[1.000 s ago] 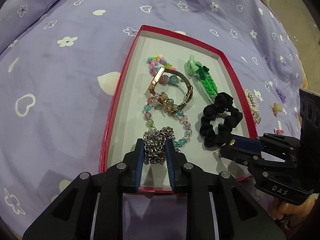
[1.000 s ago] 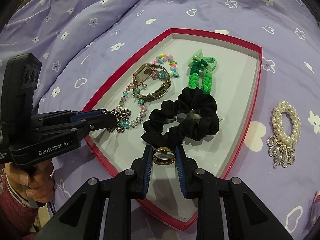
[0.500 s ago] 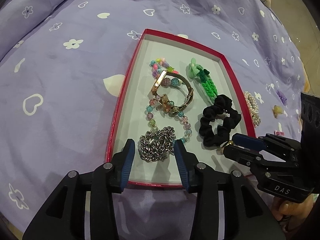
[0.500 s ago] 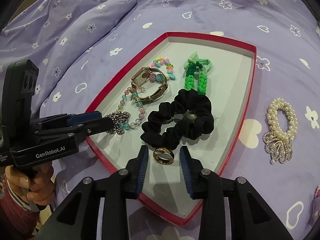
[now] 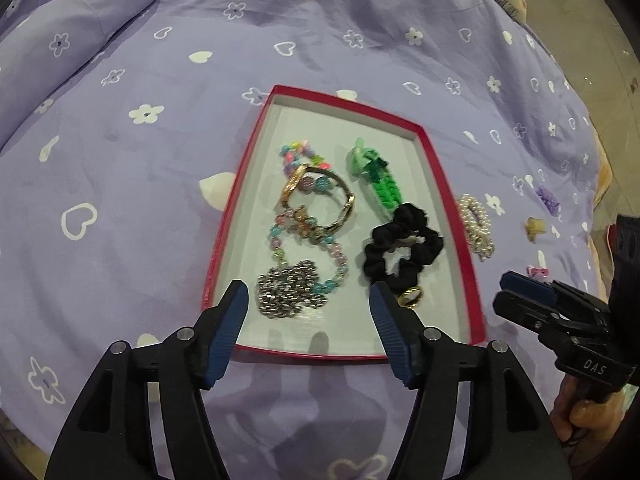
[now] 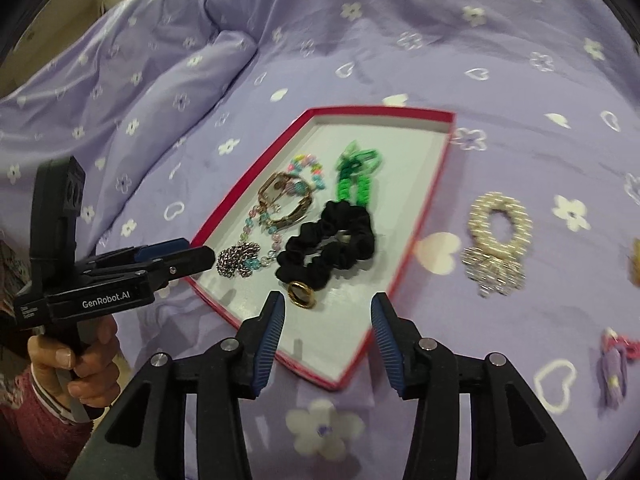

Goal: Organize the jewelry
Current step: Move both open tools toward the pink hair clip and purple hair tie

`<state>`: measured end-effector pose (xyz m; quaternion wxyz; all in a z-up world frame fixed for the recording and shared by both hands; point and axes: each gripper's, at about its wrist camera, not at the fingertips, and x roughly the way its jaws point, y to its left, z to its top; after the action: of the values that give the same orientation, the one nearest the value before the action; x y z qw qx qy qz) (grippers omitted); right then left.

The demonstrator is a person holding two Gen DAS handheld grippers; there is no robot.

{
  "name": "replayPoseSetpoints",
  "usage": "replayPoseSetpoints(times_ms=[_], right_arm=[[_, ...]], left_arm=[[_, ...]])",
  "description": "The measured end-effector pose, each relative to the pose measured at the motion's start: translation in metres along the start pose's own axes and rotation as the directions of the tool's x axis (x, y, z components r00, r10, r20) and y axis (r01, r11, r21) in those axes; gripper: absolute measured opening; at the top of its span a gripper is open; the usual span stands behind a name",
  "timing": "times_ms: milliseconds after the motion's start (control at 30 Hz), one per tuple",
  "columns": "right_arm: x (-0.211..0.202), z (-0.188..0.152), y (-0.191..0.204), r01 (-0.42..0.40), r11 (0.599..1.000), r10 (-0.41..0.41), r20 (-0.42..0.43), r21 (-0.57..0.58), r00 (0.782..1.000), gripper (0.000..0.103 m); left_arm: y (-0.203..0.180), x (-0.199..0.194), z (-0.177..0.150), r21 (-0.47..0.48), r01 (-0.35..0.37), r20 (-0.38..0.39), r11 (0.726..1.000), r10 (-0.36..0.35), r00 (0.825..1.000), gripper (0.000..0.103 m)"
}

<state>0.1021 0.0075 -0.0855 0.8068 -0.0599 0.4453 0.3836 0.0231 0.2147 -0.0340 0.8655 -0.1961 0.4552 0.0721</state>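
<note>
Lower centre of both wrist views: left gripper (image 5: 308, 300) and right gripper (image 6: 327, 311) now jaws wide apart, empty, pulled back from red tray (image 5: 450, 184). Silver chain (image 5: 288, 290) and gold ring (image 6: 301, 295) released inside tray. Pearl bracelet (image 6: 498, 232) on bed, right of frame, likely next.

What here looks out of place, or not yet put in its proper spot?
The pearl bracelet lies on the purple bedsheet, right of the red tray and apart from it, while the other jewelry sits inside. Small hair clips also lie loose on the sheet. Both grippers, left gripper and right gripper, are open and empty.
</note>
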Motion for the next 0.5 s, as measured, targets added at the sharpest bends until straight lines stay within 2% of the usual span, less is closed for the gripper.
replayPoseSetpoints(times_ms=[500], right_arm=[[-0.079, -0.051, -0.08, 0.12, 0.974, -0.139, 0.089, 0.192, 0.986, 0.048]], left_arm=[[-0.078, 0.003, -0.003, 0.122, 0.085, -0.03, 0.989, -0.082, 0.996, 0.066]])
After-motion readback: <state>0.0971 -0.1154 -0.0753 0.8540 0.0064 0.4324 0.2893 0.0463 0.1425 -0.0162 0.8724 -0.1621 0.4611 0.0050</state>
